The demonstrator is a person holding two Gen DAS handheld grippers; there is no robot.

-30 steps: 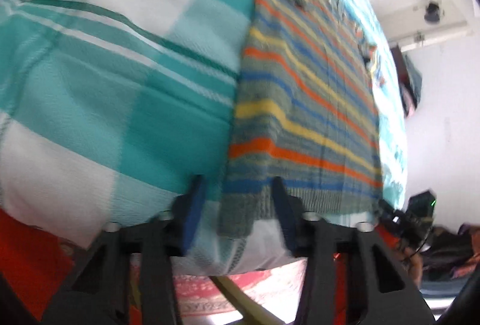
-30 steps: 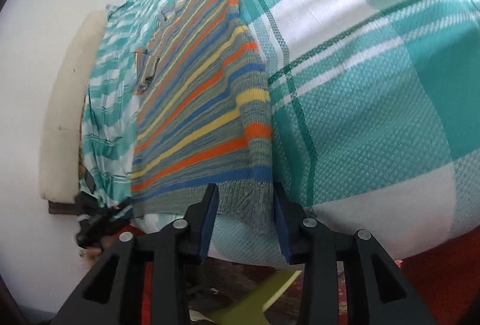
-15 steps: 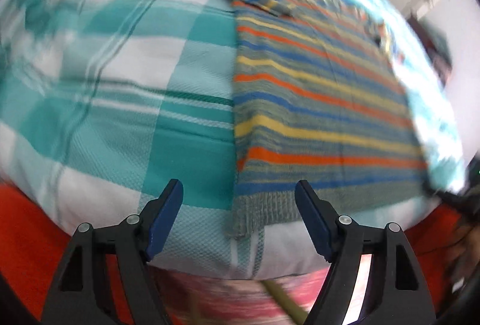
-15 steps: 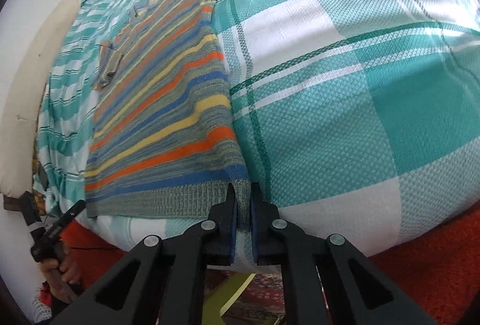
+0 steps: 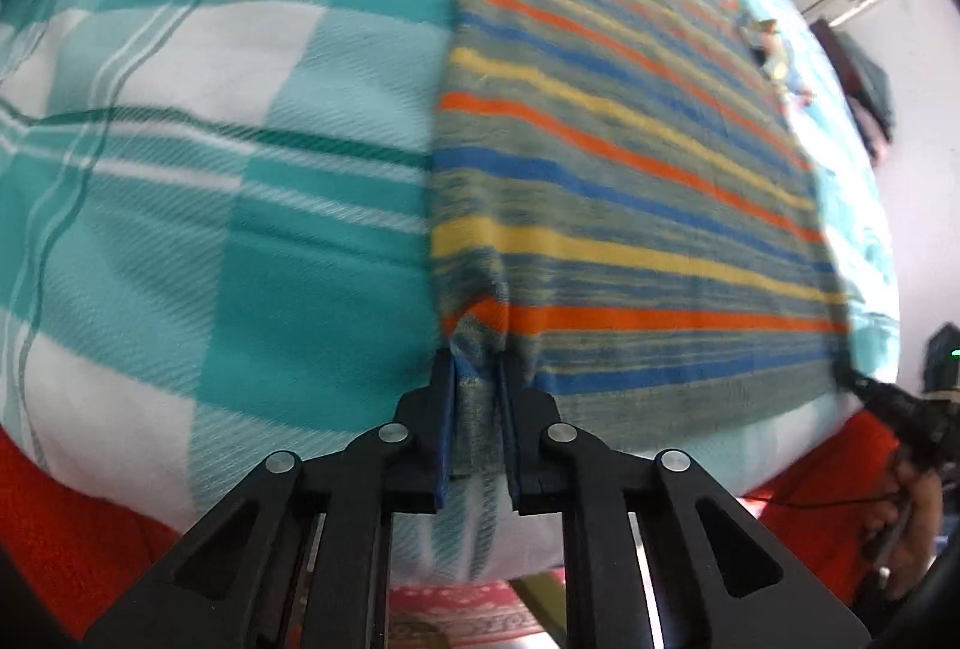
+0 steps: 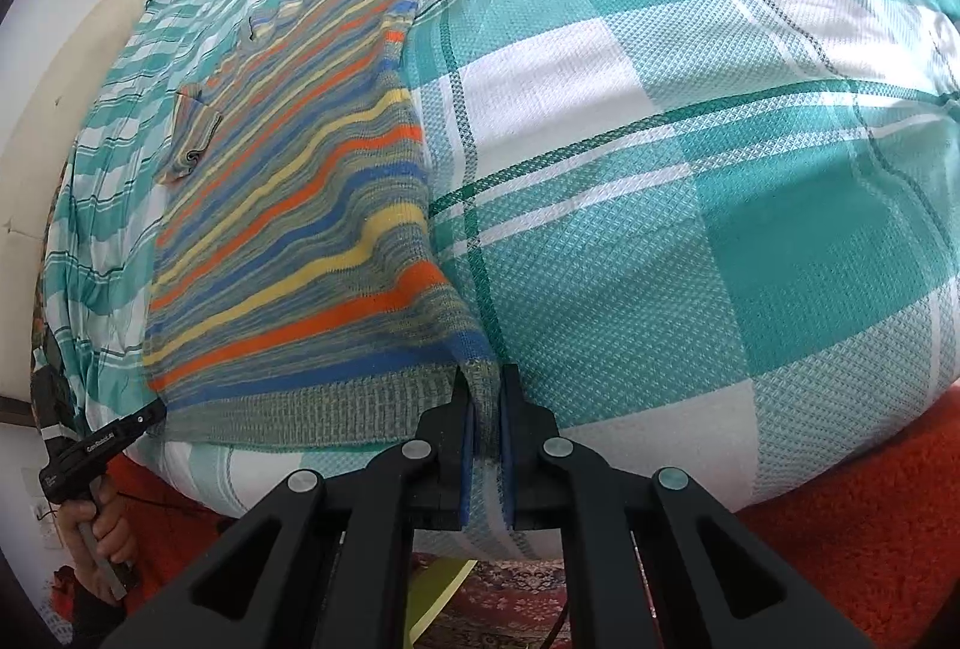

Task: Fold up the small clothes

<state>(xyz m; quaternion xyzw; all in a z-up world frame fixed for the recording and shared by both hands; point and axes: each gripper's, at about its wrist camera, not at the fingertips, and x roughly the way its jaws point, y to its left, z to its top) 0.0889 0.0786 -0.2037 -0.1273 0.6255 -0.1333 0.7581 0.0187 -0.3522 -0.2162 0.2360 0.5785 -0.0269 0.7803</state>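
A striped knit sweater (image 5: 612,181) in grey-green, blue, orange and yellow lies flat on a bed, hem toward me. My left gripper (image 5: 477,379) is shut on the hem's left corner, which bunches up between the fingers. In the right wrist view the same sweater (image 6: 288,241) lies at the left, and my right gripper (image 6: 483,379) is shut on the hem's right corner. The left gripper (image 6: 144,418) also shows there at the hem's far corner. Both sleeves are folded in across the body.
The bed is covered by a teal and white checked sheet (image 5: 198,169), also seen in the right wrist view (image 6: 690,181). An orange blanket (image 6: 840,541) hangs below the bed edge. A white wall and headboard (image 6: 66,97) stand at the left.
My left gripper opened wide half a second ago and has now closed on the hem's left corner, lifting it slightly. My right gripper closed on the right corner and still holds it.
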